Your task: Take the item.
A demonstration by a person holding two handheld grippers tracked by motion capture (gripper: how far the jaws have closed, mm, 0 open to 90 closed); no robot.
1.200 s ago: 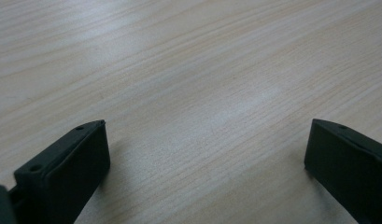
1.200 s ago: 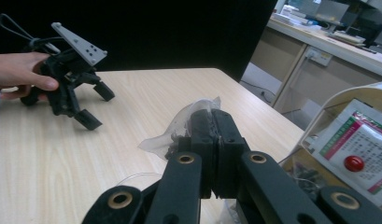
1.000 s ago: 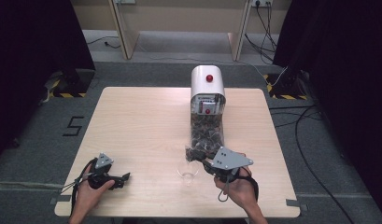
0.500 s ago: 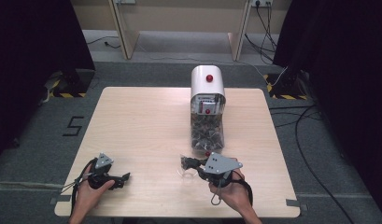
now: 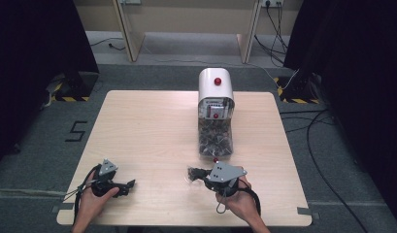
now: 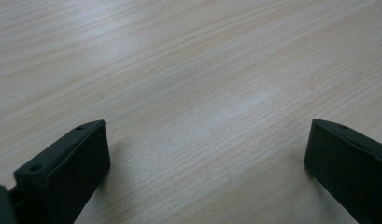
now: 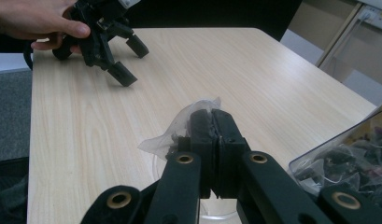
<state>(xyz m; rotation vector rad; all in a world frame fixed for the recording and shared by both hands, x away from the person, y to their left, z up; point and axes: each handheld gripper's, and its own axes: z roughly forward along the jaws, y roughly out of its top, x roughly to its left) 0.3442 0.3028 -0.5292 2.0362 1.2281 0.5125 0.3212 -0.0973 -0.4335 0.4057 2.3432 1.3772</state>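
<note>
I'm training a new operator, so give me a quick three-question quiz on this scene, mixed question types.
1. True or false: the right gripper is shut on a clear bag.
2. The left gripper is: A) open over bare table B) shut on a bag C) inside the dispenser.
3. Fill in: the knob on top of the dispenser is ____.

Key: 1 true; 2 A; 3 red.
</note>
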